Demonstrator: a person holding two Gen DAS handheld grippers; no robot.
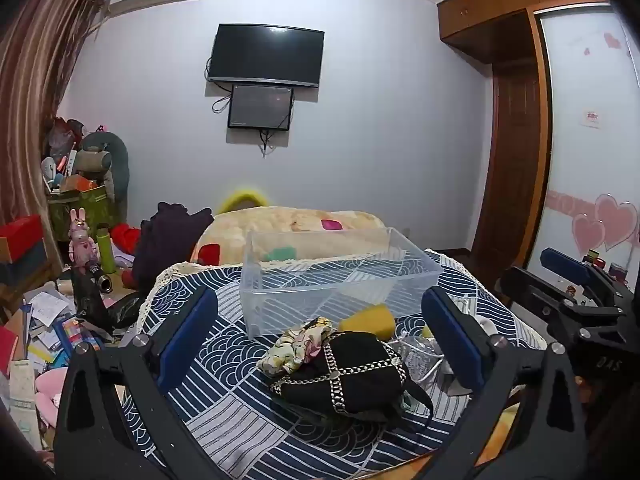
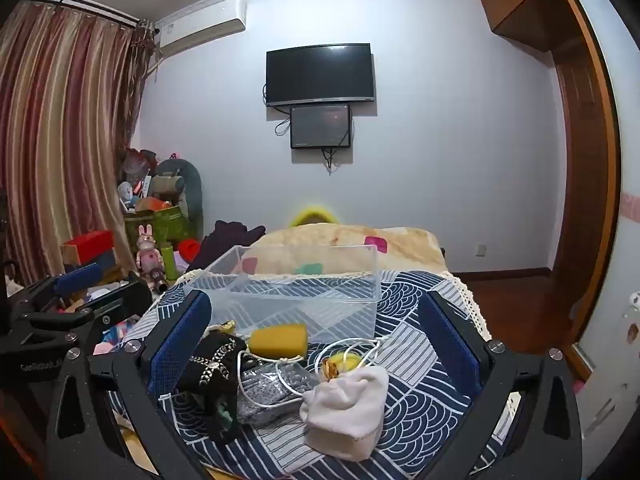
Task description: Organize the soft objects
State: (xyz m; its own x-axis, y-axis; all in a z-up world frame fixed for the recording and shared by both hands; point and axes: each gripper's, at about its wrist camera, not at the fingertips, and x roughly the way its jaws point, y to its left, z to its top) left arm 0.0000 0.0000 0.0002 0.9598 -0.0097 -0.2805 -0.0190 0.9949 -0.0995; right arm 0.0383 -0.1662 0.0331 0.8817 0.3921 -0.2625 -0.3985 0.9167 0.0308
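- Gaping wide, the left gripper (image 1: 320, 336) is framing a chain-crossed black fabric bundle (image 1: 346, 376).
- Also spreading empty, the right gripper (image 2: 316, 340) is framing a soft white pouch (image 2: 348, 412).
- A yellow sponge wedge (image 2: 279, 339) is touching the clear plastic bin (image 2: 288, 292).

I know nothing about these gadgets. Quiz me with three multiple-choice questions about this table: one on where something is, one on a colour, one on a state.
1. Where is the sponge?
A. inside the clear bin
B. on the cloth in front of the clear bin
C. on the floor

2. What colour is the sponge?
A. yellow
B. pink
C. green

3. How is the right hand-held gripper?
A. shut on the white cloth pouch
B. shut, empty
C. open

Key: B, it lies outside the bin's front wall; A, plainly yellow; C, its fingers stand wide apart, the white cloth pouch untouched.
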